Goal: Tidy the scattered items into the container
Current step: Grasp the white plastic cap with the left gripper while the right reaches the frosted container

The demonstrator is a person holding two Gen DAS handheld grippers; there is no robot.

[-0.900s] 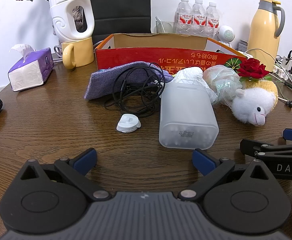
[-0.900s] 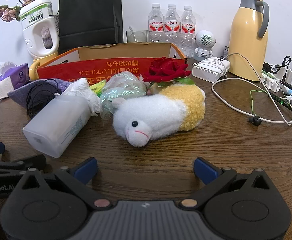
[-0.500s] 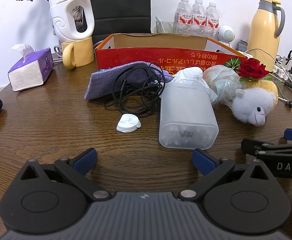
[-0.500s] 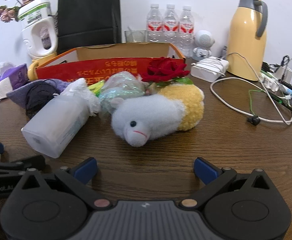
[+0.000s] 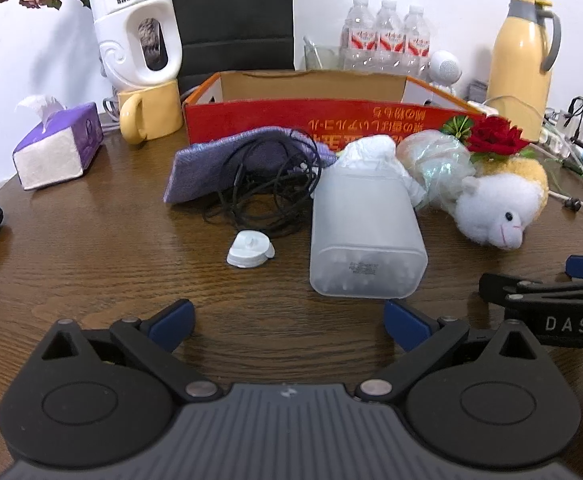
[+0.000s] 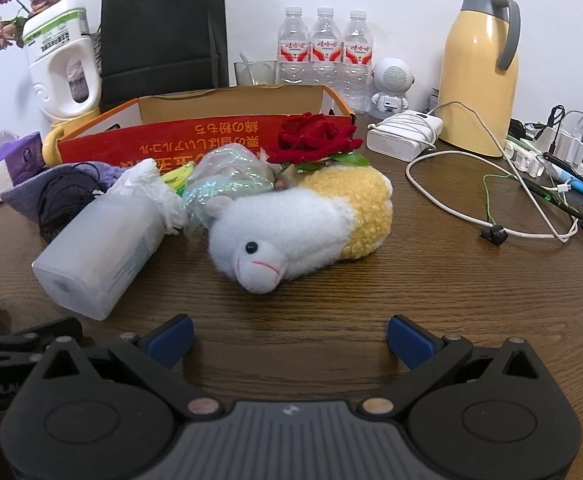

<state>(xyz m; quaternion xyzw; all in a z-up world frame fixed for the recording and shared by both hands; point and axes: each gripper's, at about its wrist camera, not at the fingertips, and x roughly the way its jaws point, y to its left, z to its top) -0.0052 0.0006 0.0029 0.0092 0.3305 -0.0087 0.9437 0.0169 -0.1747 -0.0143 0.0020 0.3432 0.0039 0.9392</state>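
At the bottom of each wrist view, a black gripper is seen angled downward over a dark wooden table [image 5: 71, 240]. The left gripper [image 5: 289, 322] is spread wide with nothing between its blue-tipped fingers [image 5: 171, 320]. The right gripper [image 6: 289, 336] is likewise held fully apart and empty.

Just beyond the left gripper, at frame centre, a frosted plastic bottle [image 5: 365, 236] is laid on its side, with a small white cap [image 5: 249, 249] beside it to the left. In the right view's centre, a white and yellow plush sheep [image 6: 295, 220] is laid on the table.

Behind these, a tangled black cable [image 5: 267, 196] is draped over a purple cloth [image 5: 227, 160]; crumpled white tissue [image 5: 375, 152], an iridescent wrapper [image 6: 227, 180] and a red rose [image 6: 311, 136] are clustered together.

Farther back, upper centre, the red cardboard box [image 5: 331, 120] is set, open-topped, directly behind the scattered items.
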